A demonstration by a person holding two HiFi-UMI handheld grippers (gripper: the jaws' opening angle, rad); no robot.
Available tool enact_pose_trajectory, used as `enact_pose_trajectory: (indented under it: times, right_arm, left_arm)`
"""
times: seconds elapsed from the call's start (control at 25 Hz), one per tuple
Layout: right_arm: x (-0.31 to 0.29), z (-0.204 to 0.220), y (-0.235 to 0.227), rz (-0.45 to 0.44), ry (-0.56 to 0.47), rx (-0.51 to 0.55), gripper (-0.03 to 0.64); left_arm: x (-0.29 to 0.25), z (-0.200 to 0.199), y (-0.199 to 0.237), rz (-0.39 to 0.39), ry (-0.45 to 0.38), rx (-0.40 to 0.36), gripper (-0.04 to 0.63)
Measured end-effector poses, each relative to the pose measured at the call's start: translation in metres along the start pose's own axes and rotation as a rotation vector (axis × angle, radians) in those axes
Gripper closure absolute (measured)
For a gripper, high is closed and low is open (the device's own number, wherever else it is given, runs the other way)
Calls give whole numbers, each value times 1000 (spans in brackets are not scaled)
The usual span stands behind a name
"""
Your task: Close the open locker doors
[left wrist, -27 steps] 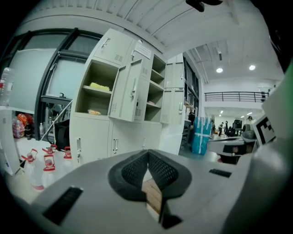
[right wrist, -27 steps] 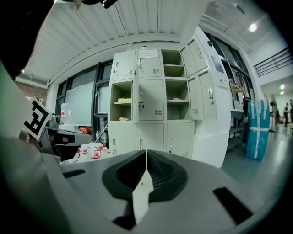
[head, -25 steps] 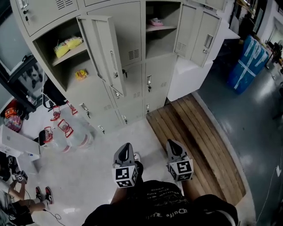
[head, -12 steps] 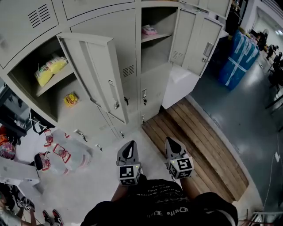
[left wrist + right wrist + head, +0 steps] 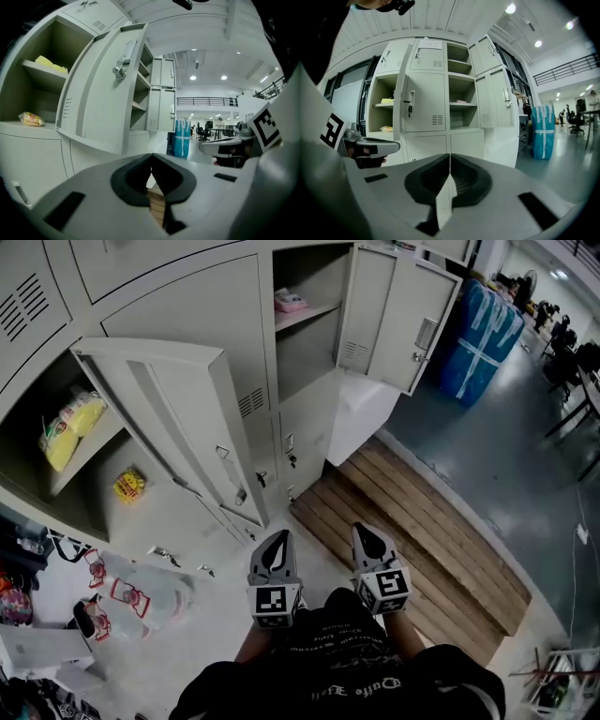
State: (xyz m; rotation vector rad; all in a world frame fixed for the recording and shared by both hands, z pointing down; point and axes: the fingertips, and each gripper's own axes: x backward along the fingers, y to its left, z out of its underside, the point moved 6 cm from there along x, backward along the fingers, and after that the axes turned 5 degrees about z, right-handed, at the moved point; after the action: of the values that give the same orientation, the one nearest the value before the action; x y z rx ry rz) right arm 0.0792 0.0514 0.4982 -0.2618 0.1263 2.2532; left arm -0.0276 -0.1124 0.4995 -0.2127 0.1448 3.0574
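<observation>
Head view showed the left door [image 5: 173, 427] and right door [image 5: 398, 315] open, well ahead. Jaws together and empty, the left gripper [image 5: 274, 554] and right gripper [image 5: 372, 547] would best push each door's outer edge squarely.

Pale floor [image 5: 220, 563] carries 1 wooden platform [image 5: 422, 521] and clear bags [image 5: 141, 592] (red-labelled); 1 locker shelf [image 5: 94, 448] holds yellow packets [image 5: 66, 426].

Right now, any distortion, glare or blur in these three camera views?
Head view: sharp, evenly lit, lockers lean with wide-angle tilt. Left gripper view: strong fisheye bows the open door; dark corners. Right gripper view: ceiling lights flare, locker edges curve.
</observation>
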Motion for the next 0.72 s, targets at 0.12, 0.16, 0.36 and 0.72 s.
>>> enact_pose_trajectory:
  times: [0.12,0.16,0.36,0.72]
  right_arm:
    - [-1,-3,-11,46,4,-24,611]
    - [-1,-3,-16,62,4,-31,611]
    - [-12,-13,-35,99,-35,0,611]
    - [-42,-29,-86,150,-39,-5,611]
  left_arm:
    - [-9,0,3,23,11,-8,588]
    - [-11,-2,2,28,12,-5,588]
    - [-28,-8,-7,53,-9,4,588]
    - [-63,-10,-10,-9,16,-2,588]
